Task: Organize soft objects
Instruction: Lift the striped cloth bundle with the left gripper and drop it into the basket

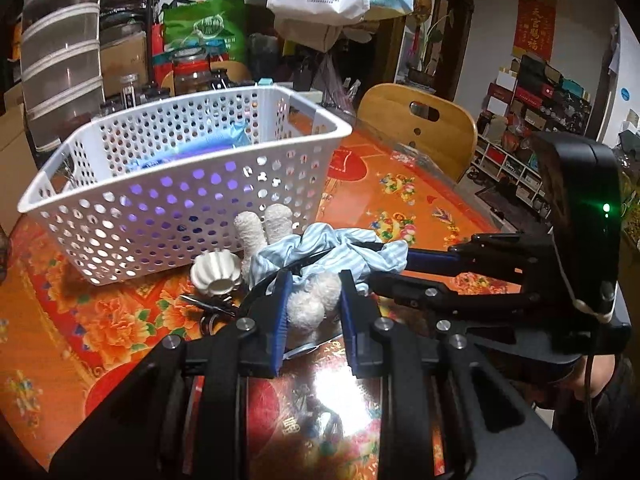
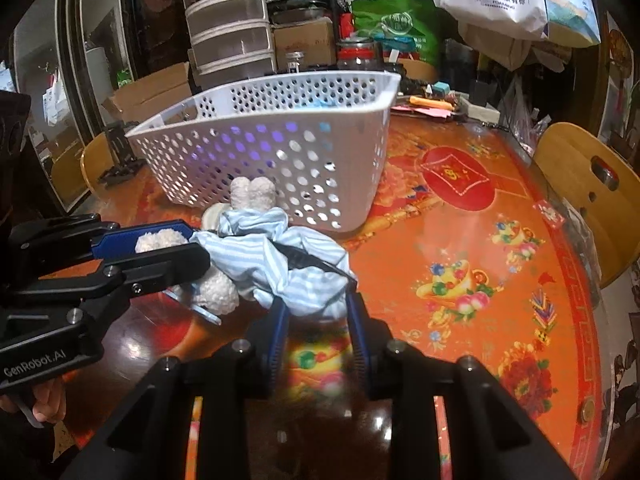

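Partly hidden by striped cloth, the plush toy (image 1: 308, 304) is clamped by both hand-held grippers.

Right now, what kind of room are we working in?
Most likely a lived-in home dining area: a round table under a festive orange cloth, wooden chairs around it, and stacked drawers, jars and shopping bags crowding the back.

A cluttered home dining room: a table (image 2: 460, 240) under a glossy orange floral cloth, wooden chair (image 1: 416, 128) at two o'clock, stacked drawers (image 2: 228, 20) at twelve, crowded shelves (image 1: 520, 152) beyond.
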`<state>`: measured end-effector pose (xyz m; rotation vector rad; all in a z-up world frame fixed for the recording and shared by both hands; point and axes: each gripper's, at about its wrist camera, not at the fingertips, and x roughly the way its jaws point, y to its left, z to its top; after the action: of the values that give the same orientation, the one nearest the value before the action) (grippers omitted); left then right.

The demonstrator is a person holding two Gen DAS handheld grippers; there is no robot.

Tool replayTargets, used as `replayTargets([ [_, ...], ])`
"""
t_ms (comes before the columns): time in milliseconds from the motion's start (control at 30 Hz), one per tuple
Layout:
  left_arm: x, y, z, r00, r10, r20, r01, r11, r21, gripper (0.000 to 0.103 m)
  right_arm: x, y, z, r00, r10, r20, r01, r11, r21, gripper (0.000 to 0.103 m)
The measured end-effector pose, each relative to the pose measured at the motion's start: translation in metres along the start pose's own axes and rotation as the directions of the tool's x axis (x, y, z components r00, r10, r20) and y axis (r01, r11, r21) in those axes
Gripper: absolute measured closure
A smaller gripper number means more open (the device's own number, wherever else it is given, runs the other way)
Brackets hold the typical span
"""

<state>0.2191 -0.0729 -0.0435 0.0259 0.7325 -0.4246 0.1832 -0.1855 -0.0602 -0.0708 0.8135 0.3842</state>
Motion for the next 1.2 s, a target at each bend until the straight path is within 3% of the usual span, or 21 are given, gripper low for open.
replayTargets([
  [400,-0.063,0.0,0.012,0.995,0.013,0.095,-0.017,0.999,0.045,0.082,-0.041,0.03,0.025,0.996,-0.004,0.084,0.009,0.998,-0.061,0.075],
  [800,-0.132,0.011,0.063,0.978,0.053,0.201,-0.072,0.994,0.087,0.082,-0.076,0.058,0.084,0.984,0.001,0.179,0.023,0.991,-0.134,0.075],
  [967,-0.135,0.021,0.093,0.973,0.077,0.219,-0.099,0.991,0.092,0.082,-0.07,0.056,0.117,0.983,0.009,0.185,0.016,0.992,-0.128,0.075],
  [1200,-0.099,0.051,0.136,0.976,0.106,0.192,-0.122,0.99,0.072,0.082,-0.029,0.045,0.156,0.99,0.013,0.144,0.003,0.994,-0.109,0.075],
])
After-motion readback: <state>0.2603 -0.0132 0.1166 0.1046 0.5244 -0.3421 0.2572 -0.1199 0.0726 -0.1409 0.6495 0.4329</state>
